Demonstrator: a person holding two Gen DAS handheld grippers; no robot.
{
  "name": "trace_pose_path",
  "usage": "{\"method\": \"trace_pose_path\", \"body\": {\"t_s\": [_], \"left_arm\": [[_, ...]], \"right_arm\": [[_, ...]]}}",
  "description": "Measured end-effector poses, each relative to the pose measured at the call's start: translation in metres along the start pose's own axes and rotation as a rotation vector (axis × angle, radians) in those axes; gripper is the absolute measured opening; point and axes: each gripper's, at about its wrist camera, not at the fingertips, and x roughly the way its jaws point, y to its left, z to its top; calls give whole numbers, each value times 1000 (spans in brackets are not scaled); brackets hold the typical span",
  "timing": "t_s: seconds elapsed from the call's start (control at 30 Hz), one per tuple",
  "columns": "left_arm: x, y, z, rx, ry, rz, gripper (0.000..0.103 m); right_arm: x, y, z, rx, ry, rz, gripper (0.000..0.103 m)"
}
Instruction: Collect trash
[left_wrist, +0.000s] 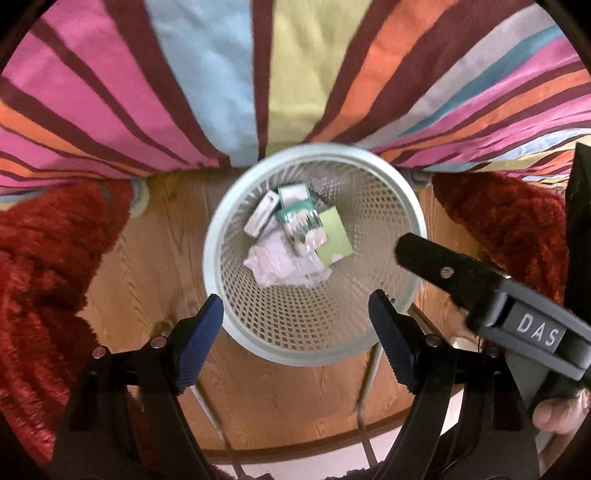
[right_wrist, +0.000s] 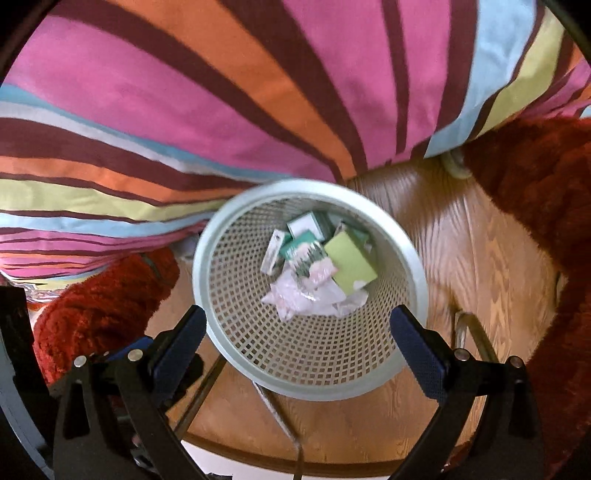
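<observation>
A white mesh wastebasket (left_wrist: 216, 236) (right_wrist: 201, 273) stands on the wood floor below both grippers. Inside it lie crumpled white paper (left_wrist: 280, 266) (right_wrist: 306, 295), a green card (left_wrist: 334, 236) (right_wrist: 349, 266) and teal-and-white boxes (left_wrist: 295, 218) (right_wrist: 306, 225). My left gripper (left_wrist: 299, 332) hangs open above the basket's near rim, nothing between its blue pads. My right gripper (right_wrist: 301, 347) is also open and empty over the near rim. In the left wrist view, one black finger (left_wrist: 424, 254) of the right gripper reaches over the basket's right rim, with a hand on its grey handle.
A striped bedcover (left_wrist: 295, 74) (right_wrist: 258, 92) overhangs behind the basket. Red shaggy rugs (left_wrist: 48, 277) (left_wrist: 509, 221) (right_wrist: 535, 184) flank it on the wood floor (left_wrist: 280, 398). Thin metal rods (left_wrist: 369, 373) (right_wrist: 277, 410) run under the basket's near side.
</observation>
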Motion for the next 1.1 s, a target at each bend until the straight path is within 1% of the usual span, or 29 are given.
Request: {"method": "trace_pose_path", "body": {"t_s": [0.13,0.2,0.37,0.47,0.53,0.7,0.83,0.9,1.1], "left_arm": [[-18,5,-5,3,-54,0,79],[-31,7,-8,3,-95,-2,79],[-56,14,-13,-5,-191,-1,79],[-66,16,-17,-19,-244,-19,79],[-76,14,-21,-12,-283,-8,79],[-100,2,-31,50,-390,37,79],[-121,-7,-39,96,-492,88,79],[-133,-10,-42,111,-539,100,79],[-170,-12,-48,109,-659,126,79]], "right_arm": [[-16,4,-4,-38,-34,15,95],[-26,9,-8,-66,-56,22,95],[-61,14,-15,-115,-166,10,95],[-78,15,-21,-147,-222,-24,95],[-89,15,-25,-163,-262,-37,95],[-118,20,-35,-207,-384,-48,95],[-138,28,-43,-267,-476,-76,95],[-150,31,-47,-292,-528,-78,95],[-184,40,-54,-321,-664,-54,95]]}}
